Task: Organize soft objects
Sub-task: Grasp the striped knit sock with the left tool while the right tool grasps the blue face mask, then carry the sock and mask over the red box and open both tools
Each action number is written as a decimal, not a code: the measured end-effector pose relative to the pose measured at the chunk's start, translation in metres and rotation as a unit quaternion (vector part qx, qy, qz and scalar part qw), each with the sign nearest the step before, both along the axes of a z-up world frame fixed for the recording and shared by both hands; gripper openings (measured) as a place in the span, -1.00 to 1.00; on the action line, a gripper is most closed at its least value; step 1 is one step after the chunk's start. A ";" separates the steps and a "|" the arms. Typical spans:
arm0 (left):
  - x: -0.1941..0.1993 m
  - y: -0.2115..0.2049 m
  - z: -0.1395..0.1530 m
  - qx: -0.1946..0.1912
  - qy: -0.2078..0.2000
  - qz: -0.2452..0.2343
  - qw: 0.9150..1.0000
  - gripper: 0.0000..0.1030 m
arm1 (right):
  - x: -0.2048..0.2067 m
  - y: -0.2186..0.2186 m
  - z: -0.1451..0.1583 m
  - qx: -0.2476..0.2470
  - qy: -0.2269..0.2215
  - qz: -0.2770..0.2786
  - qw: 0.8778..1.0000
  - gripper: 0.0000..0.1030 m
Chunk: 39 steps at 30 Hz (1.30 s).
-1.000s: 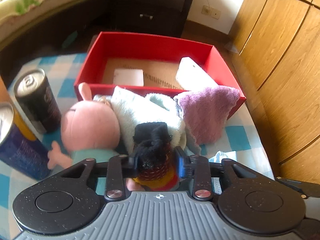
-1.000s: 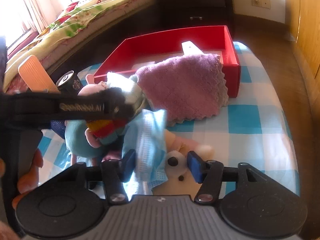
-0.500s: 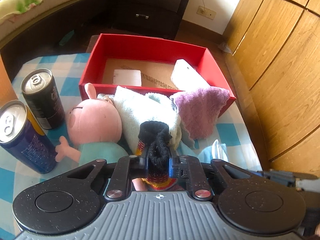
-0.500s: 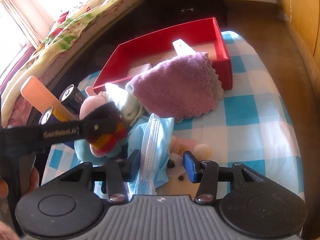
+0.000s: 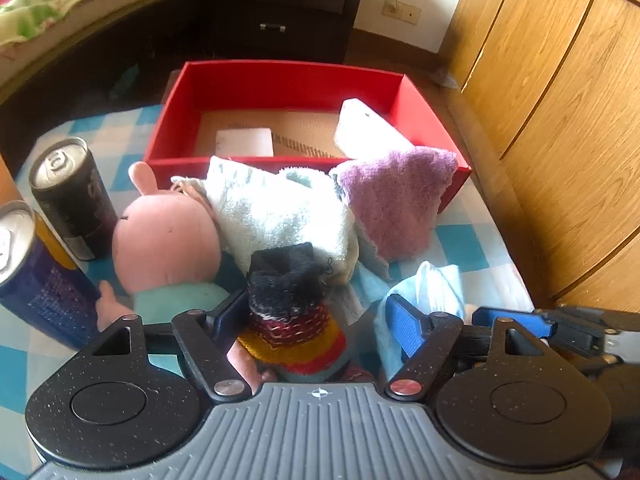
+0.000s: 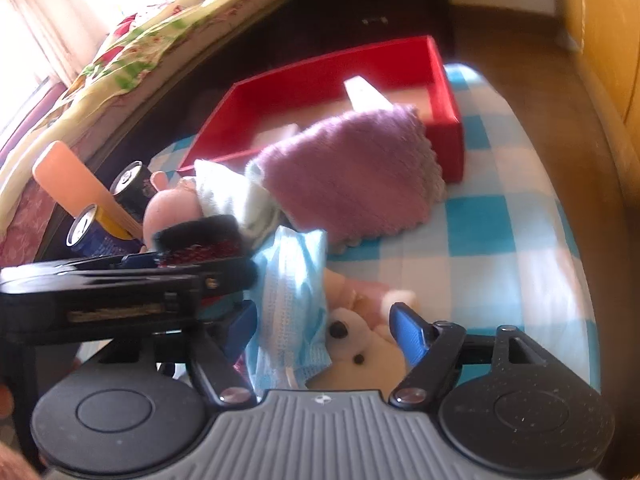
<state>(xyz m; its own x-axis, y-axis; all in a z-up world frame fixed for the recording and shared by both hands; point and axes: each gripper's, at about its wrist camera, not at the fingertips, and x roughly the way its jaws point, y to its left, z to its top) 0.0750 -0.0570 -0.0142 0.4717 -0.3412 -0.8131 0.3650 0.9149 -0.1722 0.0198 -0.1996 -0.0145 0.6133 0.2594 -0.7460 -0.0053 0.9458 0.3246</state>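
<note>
With both grippers' jaws just sprung wide and holding nothing — left gripper straddling the black-cuffed striped knitted sock, right gripper straddling the pale blue pleated face mask — re-close squarely, then carry each toward the red cardboard box at twelve o'clock.

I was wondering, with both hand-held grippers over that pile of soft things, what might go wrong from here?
1. The left hand-held gripper has just opened around the striped sock; closing again might also catch the pink plush pig beneath.
2. The right hand-held gripper, also just opened, straddles both the blue face mask and a white plush toy, so it may grab both.
3. Two upright cans stand close beside the pile and could tip.
</note>
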 end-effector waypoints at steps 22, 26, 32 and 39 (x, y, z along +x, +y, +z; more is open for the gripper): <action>0.005 0.029 0.026 -0.088 0.040 0.030 0.995 -0.68 | 0.001 -0.017 0.012 0.060 0.018 -0.017 0.998 -0.67; 0.005 0.029 0.028 -0.082 0.034 0.033 0.995 -0.66 | 0.008 0.001 0.009 0.024 0.006 -0.001 1.000 -0.65; 0.005 0.035 0.026 -0.078 0.036 0.036 0.996 -0.61 | 0.011 0.032 0.002 -0.047 -0.003 0.036 0.998 -0.98; 0.004 0.040 0.033 -0.090 0.028 0.037 0.995 -0.60 | 0.005 0.006 0.033 0.035 -0.033 0.026 0.998 -1.00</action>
